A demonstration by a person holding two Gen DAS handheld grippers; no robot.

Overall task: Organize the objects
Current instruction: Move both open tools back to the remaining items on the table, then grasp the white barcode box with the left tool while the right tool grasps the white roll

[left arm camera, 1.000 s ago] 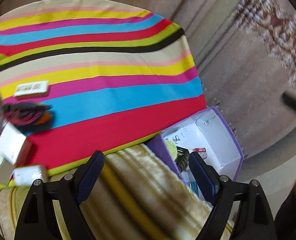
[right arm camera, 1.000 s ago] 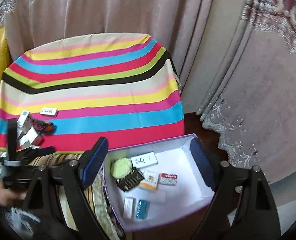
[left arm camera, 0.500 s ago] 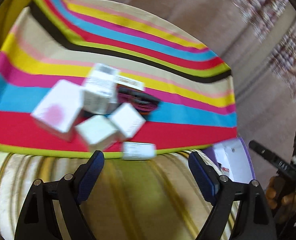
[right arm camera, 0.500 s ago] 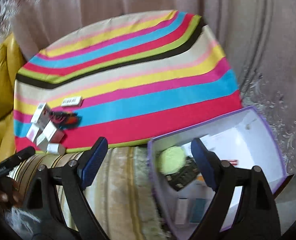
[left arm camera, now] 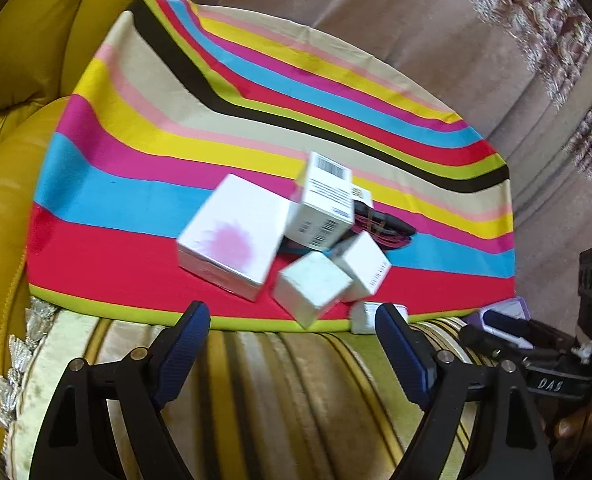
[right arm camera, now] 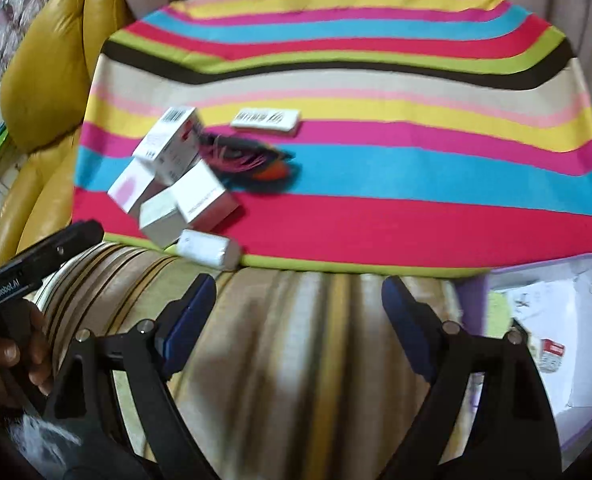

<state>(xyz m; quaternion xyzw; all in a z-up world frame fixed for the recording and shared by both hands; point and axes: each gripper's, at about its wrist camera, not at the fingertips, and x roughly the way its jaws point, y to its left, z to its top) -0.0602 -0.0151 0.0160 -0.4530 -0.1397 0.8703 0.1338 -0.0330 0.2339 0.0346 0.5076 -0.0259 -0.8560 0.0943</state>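
Several white boxes lie clustered on the striped tablecloth: a flat box with a pink blot, a barcode box, two small cubes and a small white pack at the near edge. A dark pink cable bundle lies behind them. The cluster also shows in the right wrist view, with a flat white pack farther back. My left gripper is open and empty, just short of the table edge. My right gripper is open and empty, over the striped cover.
A purple-rimmed box holding several small items sits low at the right. A yellow leather sofa borders the table's left. A gold-striped cover hangs below the near edge. Curtains hang behind.
Both grippers swung left, away from the purple box and toward the cluster of white boxes. The boxes now sit closer and centred in the left view. Both stay open.
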